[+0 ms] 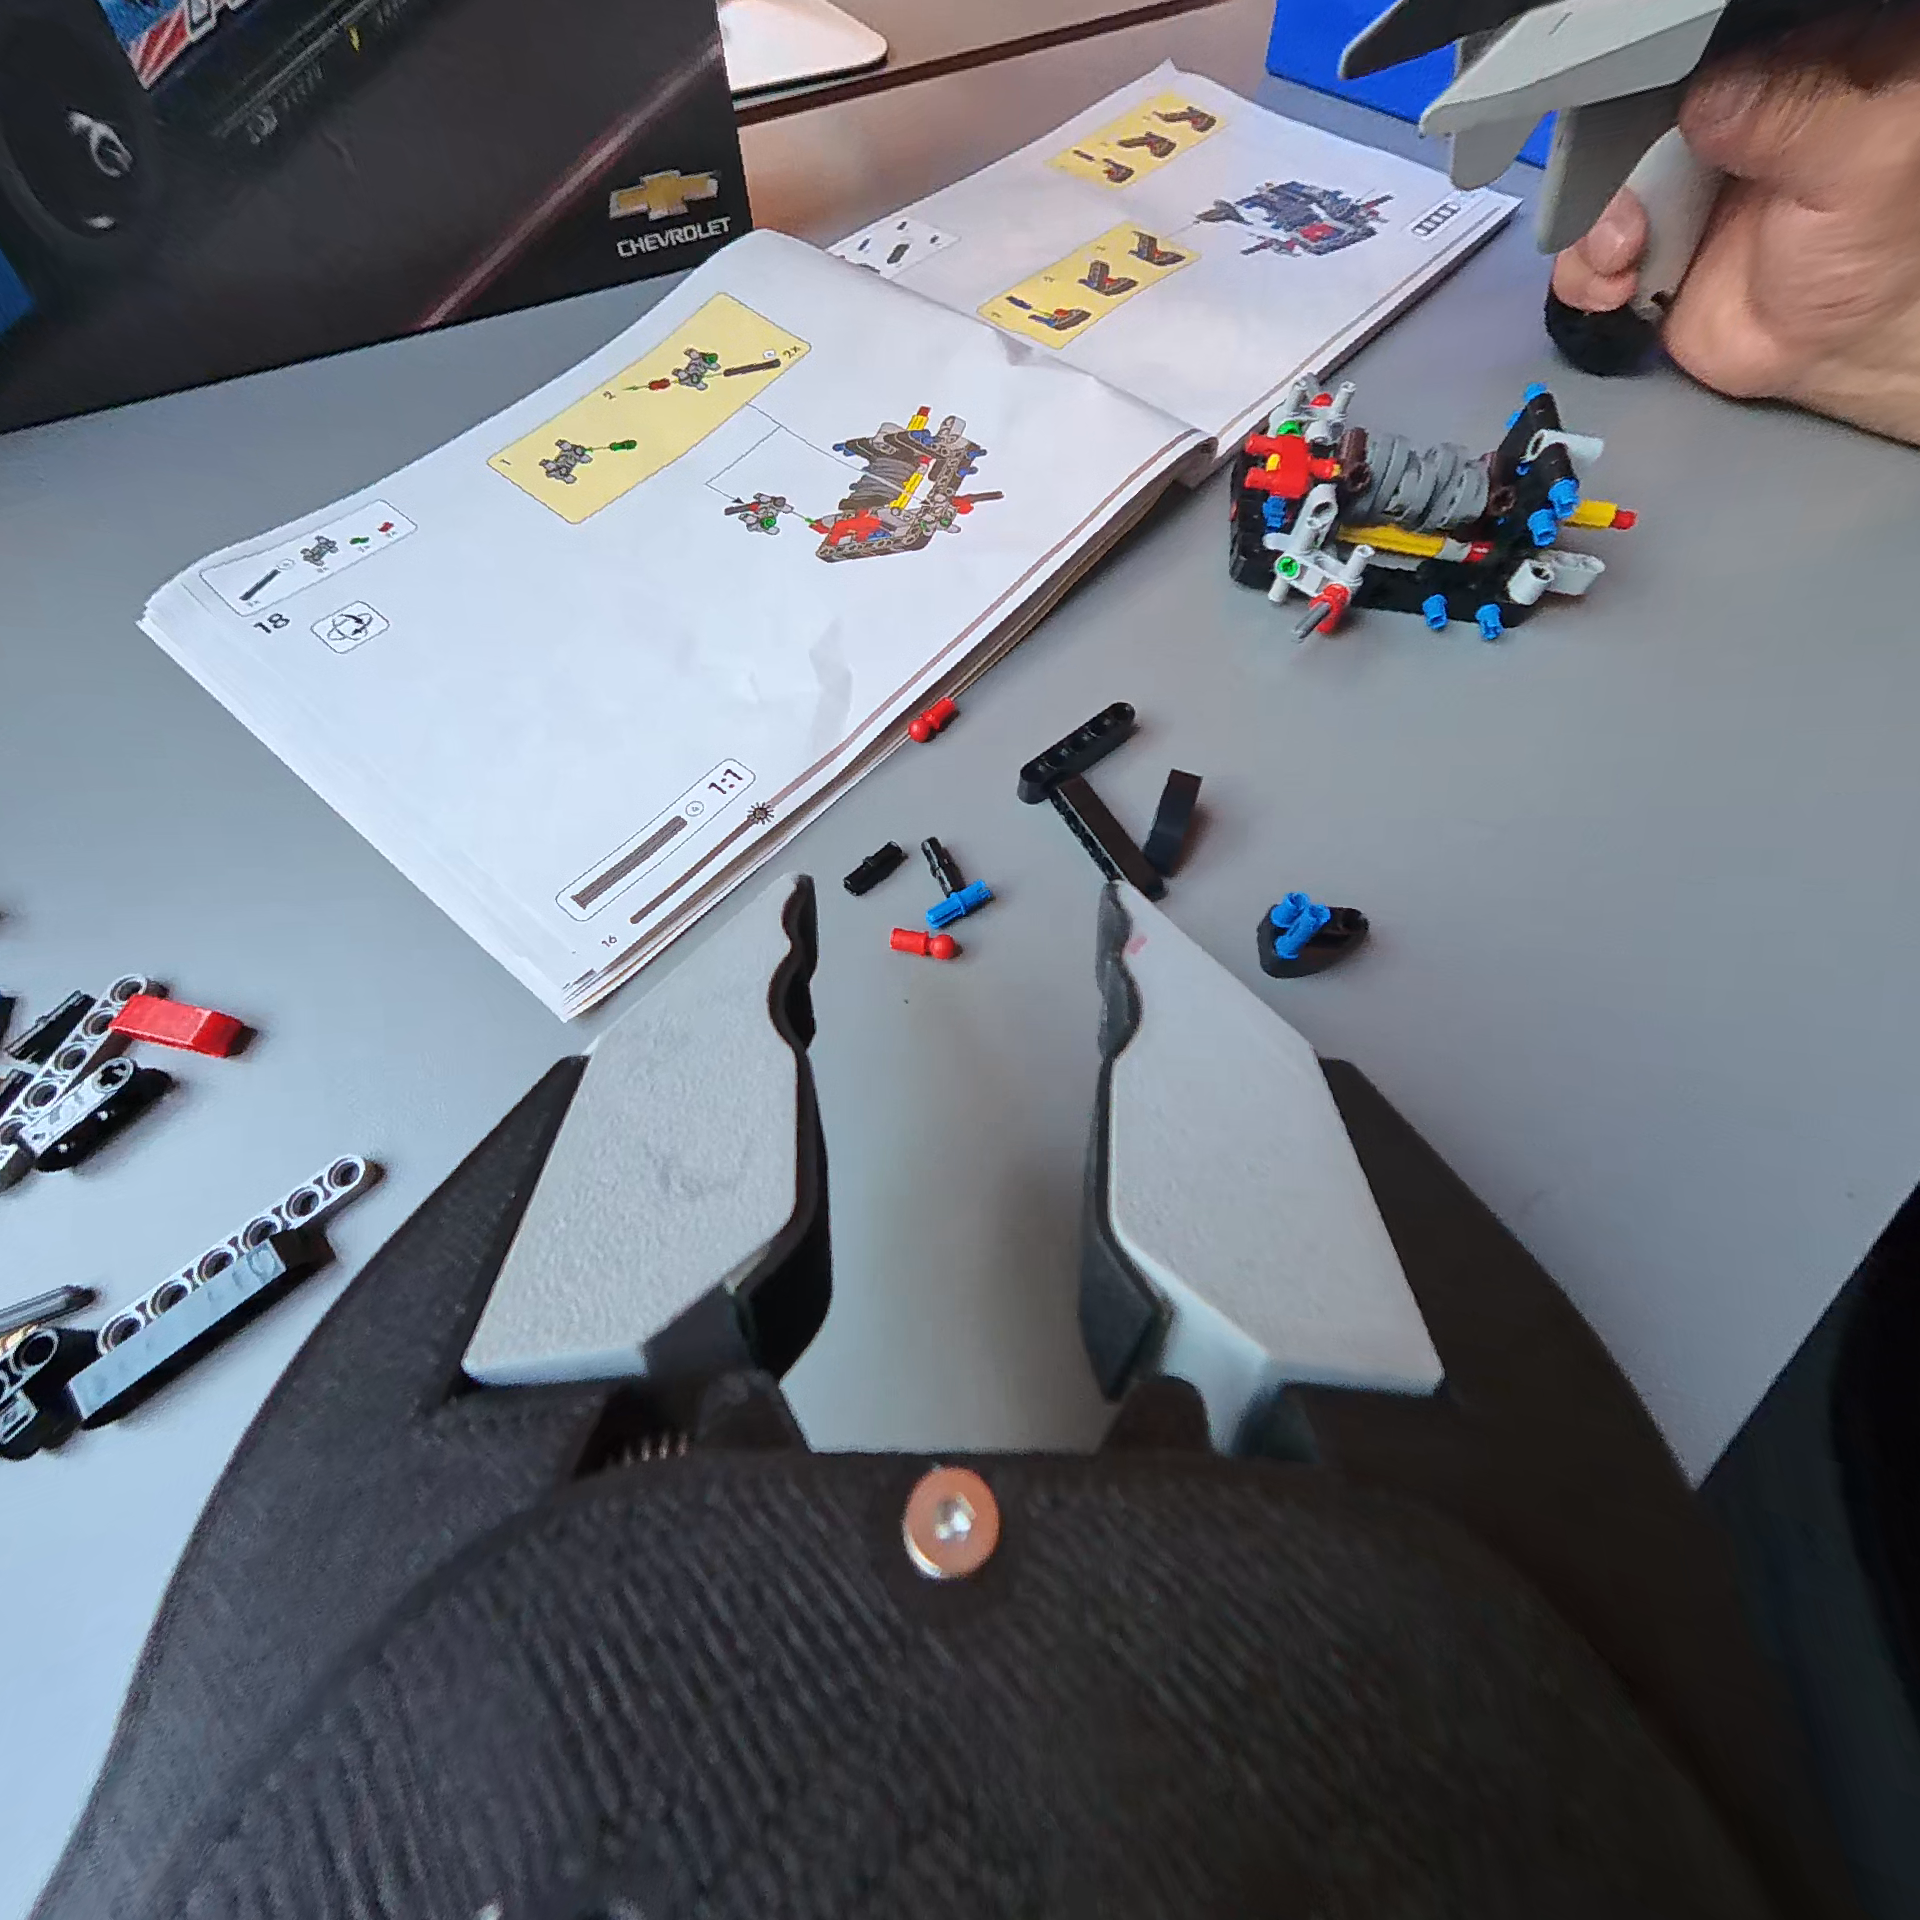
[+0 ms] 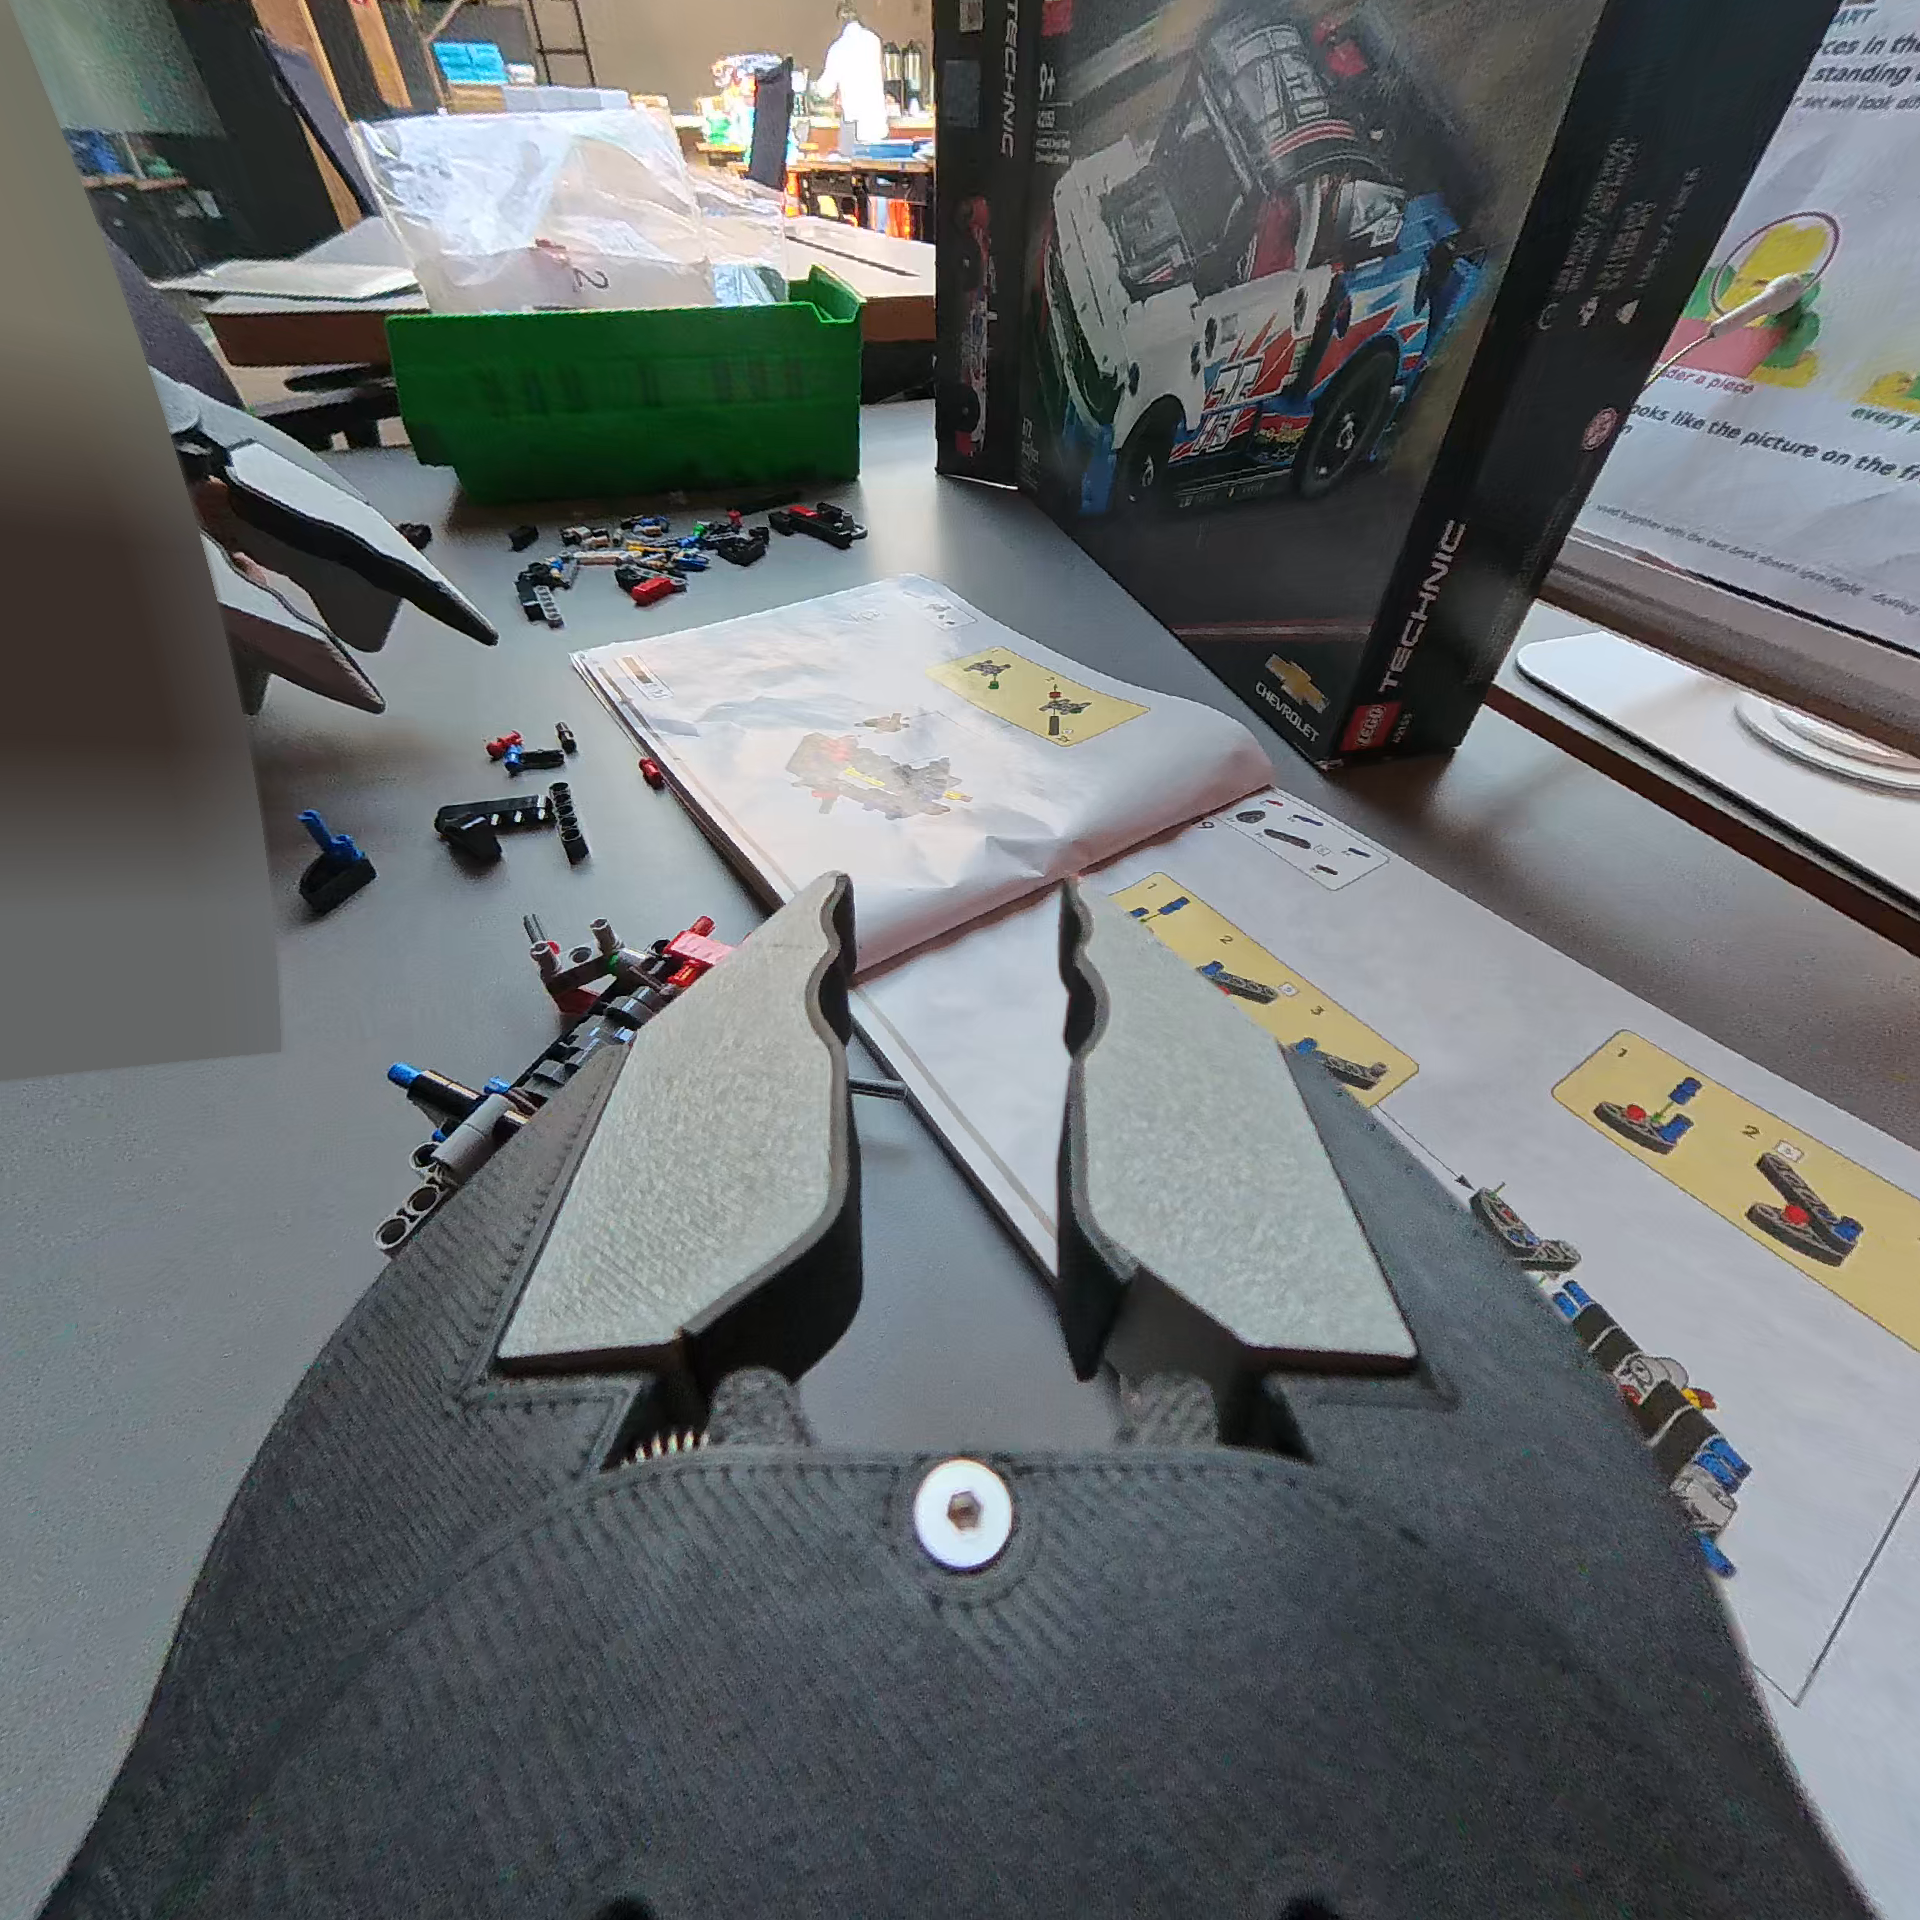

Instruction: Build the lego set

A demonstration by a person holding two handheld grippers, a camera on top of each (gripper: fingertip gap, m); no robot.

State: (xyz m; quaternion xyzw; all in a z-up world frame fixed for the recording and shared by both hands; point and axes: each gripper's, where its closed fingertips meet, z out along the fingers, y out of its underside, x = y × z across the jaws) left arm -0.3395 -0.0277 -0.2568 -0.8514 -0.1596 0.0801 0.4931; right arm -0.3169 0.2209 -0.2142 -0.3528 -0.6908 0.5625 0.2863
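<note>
The part-built lego assembly point(image 1: 1423, 509) sits on the grey table beside the open instruction booklet point(image 1: 665, 582). In the right wrist view the assembly point(image 2: 582, 1029) lies just left of my fingers. My left gripper point(image 1: 956, 904) is open and empty, hovering above loose small pieces: a red pin point(image 1: 923, 943), a blue pin point(image 1: 958, 904), black pins point(image 1: 871, 868) and black beams point(image 1: 1081, 748). A black piece with blue pins point(image 1: 1311, 935) lies to its right. My right gripper point(image 2: 956, 904) is open and empty above the booklet point(image 2: 935, 748). It also shows in the left wrist view point(image 1: 1558, 94), held by a hand.
Grey and black beams point(image 1: 208, 1278) and a red piece point(image 1: 177, 1023) lie at the left. The lego box point(image 2: 1299, 364) stands behind the booklet. A green bin point(image 2: 623, 395) and a heap of loose pieces point(image 2: 665, 551) sit at the far side. My hands' fingertips stand some 25 cm from each other. My right tips are about 25 cm from the blue pin point(image 1: 958, 904), my left tips only 4 cm. Seen from the right wrist view point(image 2: 509, 754) as well.
</note>
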